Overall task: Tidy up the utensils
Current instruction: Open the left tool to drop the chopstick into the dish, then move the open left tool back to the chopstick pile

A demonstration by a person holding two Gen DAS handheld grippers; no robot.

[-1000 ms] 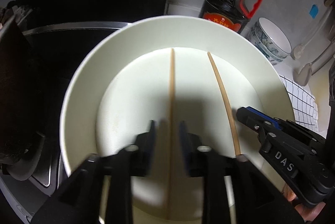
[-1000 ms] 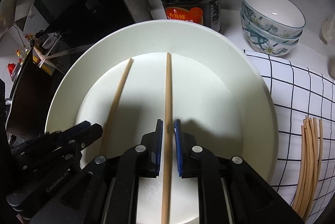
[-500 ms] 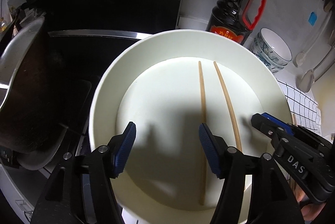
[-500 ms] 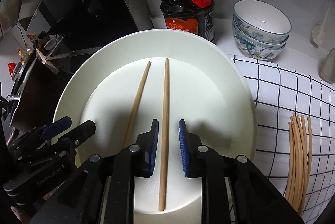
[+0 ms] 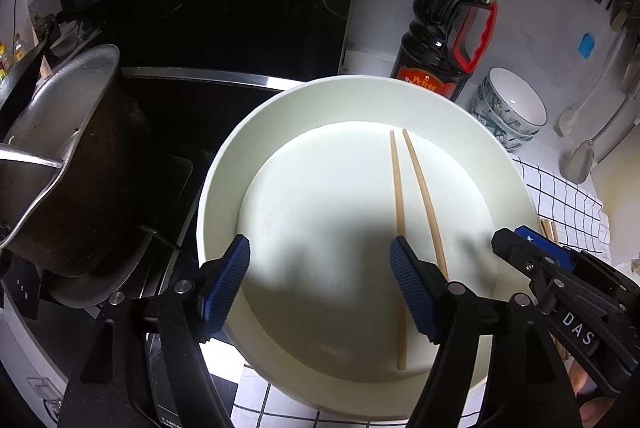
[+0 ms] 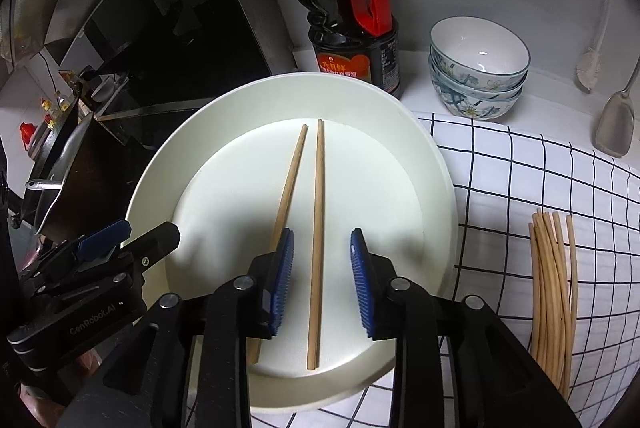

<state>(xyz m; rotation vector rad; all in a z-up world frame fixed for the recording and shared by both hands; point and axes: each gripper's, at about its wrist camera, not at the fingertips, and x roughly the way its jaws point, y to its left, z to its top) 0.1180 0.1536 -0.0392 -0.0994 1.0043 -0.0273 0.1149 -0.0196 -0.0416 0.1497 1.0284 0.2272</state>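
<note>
Released chopstick (image 6: pixel 315 228) between opening right hand-held gripper (image 6: pixel 320 282) jaws

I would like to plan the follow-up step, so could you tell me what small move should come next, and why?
Probably lift both grippers clear. Two chopsticks lie side by side on the white plate; the right gripper and left gripper are opening, pressing on neither. More chopsticks wait on the checked cloth.

Two pale wooden chopsticks (image 6: pixel 316 240) lie flat on the white plate (image 6: pixel 432 196), side by side, close at their far tips and splaying slightly toward the camera. Off to the right, a bundle of chopsticks (image 6: pixel 552 292) rests on the checked cloth (image 6: pixel 520 168).
</note>
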